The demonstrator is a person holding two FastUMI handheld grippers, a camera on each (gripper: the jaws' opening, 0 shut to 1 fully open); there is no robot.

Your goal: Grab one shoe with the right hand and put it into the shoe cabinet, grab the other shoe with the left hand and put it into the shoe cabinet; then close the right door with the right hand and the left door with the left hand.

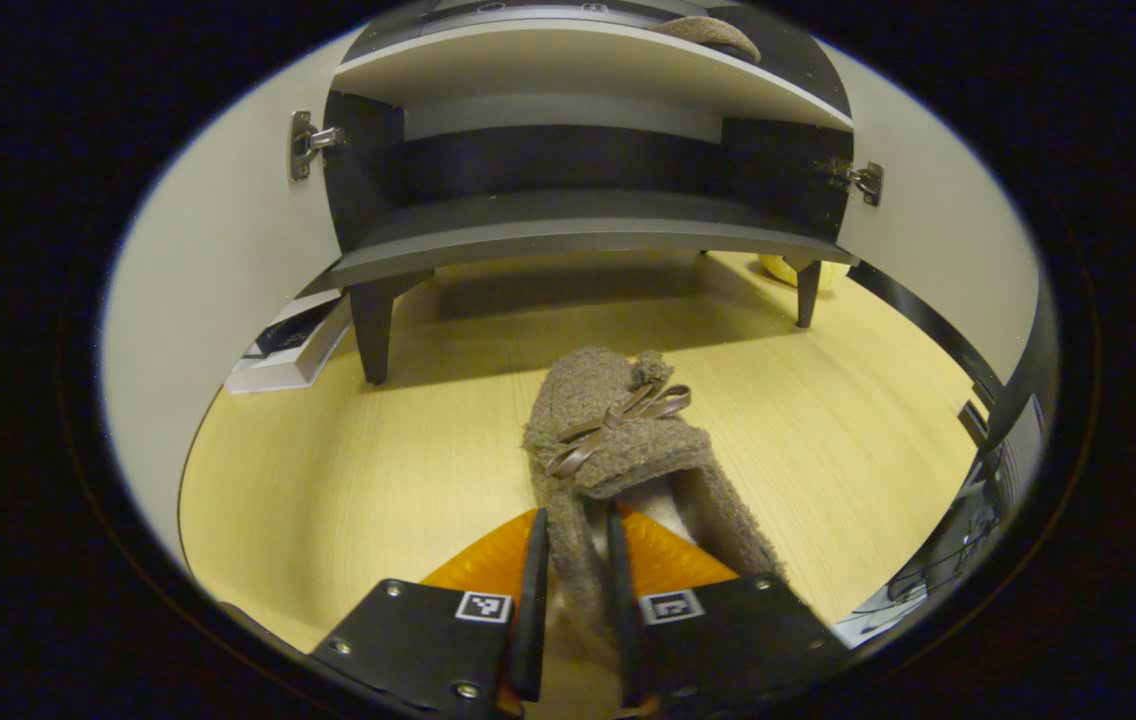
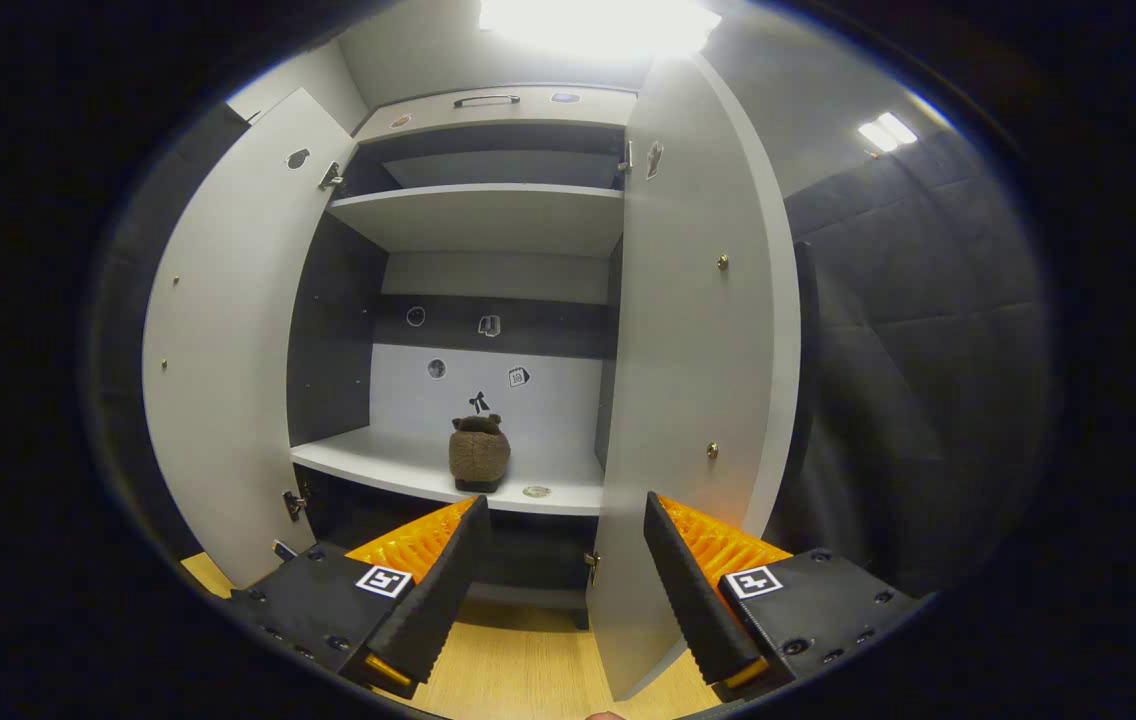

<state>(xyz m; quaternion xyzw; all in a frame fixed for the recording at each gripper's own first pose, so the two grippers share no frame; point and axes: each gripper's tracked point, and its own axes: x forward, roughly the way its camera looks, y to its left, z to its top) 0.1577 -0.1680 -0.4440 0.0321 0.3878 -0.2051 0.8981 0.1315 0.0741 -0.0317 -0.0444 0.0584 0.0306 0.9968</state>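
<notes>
Left gripper view: left claw (image 1: 576, 545) nearly closed, both fingers pressed on the side wall of a brown fuzzy shoe (image 1: 618, 430) near its heel opening. Shoe has a thin brown ribbon bow (image 1: 628, 415) across the top; toe points away toward the shoe cabinet (image 1: 568, 230). Whether the shoe's sole touches the light wooden floor (image 1: 348, 470) or hangs just above it cannot be told. Cabinet stands on dark legs (image 1: 371, 335), both doors swung open, hinges (image 1: 306, 143) visible on either side. A book or box (image 1: 290, 345) lies on the floor by the cabinet's left leg; a pale yellow object (image 1: 788, 268) sits behind the right leg, too hidden to identify. Toe of the other shoe (image 1: 713, 35) peeks over a shelf edge at the top. Right gripper view: right claw (image 2: 568, 535) wide open, nothing between the fingers, held in front of the cabinet. The second brown shoe (image 2: 479, 453) sits on the middle shelf (image 2: 398, 465), set apart from the claw. Left door (image 2: 223, 340) and right door (image 2: 693, 380) both stand open; right door edge lies just beyond the claw's right finger (image 2: 688, 590).
</notes>
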